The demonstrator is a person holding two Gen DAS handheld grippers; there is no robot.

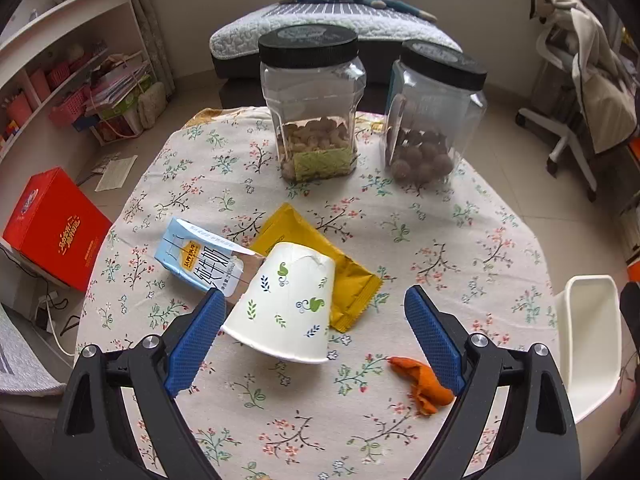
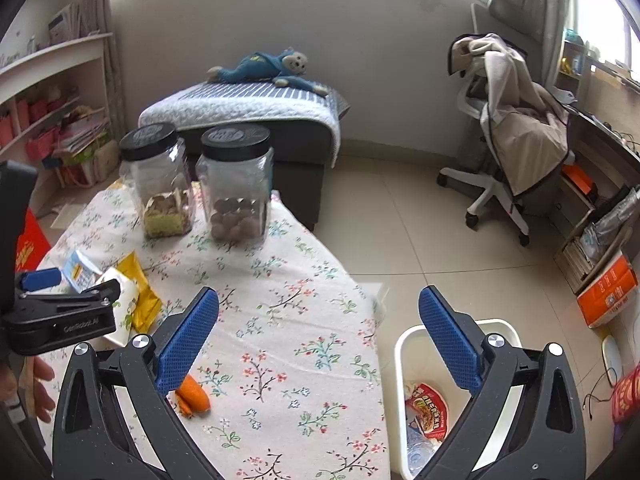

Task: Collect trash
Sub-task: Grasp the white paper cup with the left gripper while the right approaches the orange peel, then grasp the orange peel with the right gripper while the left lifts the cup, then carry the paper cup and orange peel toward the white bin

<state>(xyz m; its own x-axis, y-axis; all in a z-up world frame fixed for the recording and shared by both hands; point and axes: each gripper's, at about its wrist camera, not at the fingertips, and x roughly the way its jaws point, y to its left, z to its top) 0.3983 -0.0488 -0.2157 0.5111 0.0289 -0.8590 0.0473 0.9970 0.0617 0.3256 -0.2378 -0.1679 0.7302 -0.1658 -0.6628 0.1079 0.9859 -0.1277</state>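
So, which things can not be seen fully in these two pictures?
- Milk carton: left wrist view, its right end is behind the paper cup.
- Yellow wrapper: left wrist view, partly under the cup; right wrist view, partly behind the left gripper.
- White bin: right wrist view, contents partly behind the right gripper fingers; left wrist view, cut off.
- Orange peel: right wrist view, partly behind a finger.

A counter (image 1: 460, 240) covered with a floral cloth carries two clear jars with black lids at its far side: a nut jar (image 1: 314, 108) and, just beside it, a jar of brown balls (image 1: 432, 116). Nearer lie a tipped paper cup (image 1: 286, 304), a blue milk carton (image 1: 200, 256) and a yellow packet (image 1: 352, 280), all touching. An orange peel (image 1: 420, 384) lies apart, near the edge.
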